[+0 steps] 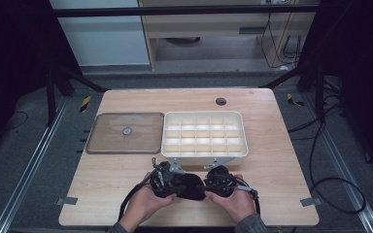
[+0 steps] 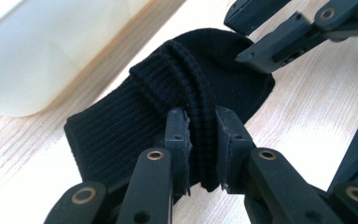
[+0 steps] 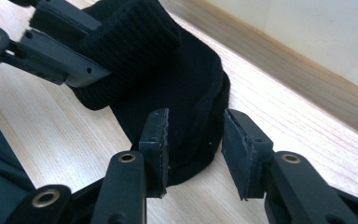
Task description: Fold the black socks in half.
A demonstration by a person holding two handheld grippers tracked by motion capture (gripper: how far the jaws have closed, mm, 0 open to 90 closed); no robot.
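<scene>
The table (image 1: 272, 126) is light wood with a round grommet hole (image 1: 221, 101) near its far edge. A white divided tray (image 1: 204, 134) sits at the middle. Just beside the tray, on its left, lies a flat brown lid (image 1: 126, 133). In front of the tray, near its front wall, a black sock (image 1: 190, 187) lies on the wood.

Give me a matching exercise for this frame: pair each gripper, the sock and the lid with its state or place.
1. left gripper
2. right gripper
3. black sock
4. flat lid

a. jaws apart, nothing pinched
b. lying left of the white divided box
c. jaws clamped on a ribbed fold
d. on the table, in front of the box

Pairs: 1-c, 2-a, 3-d, 4-b
</scene>
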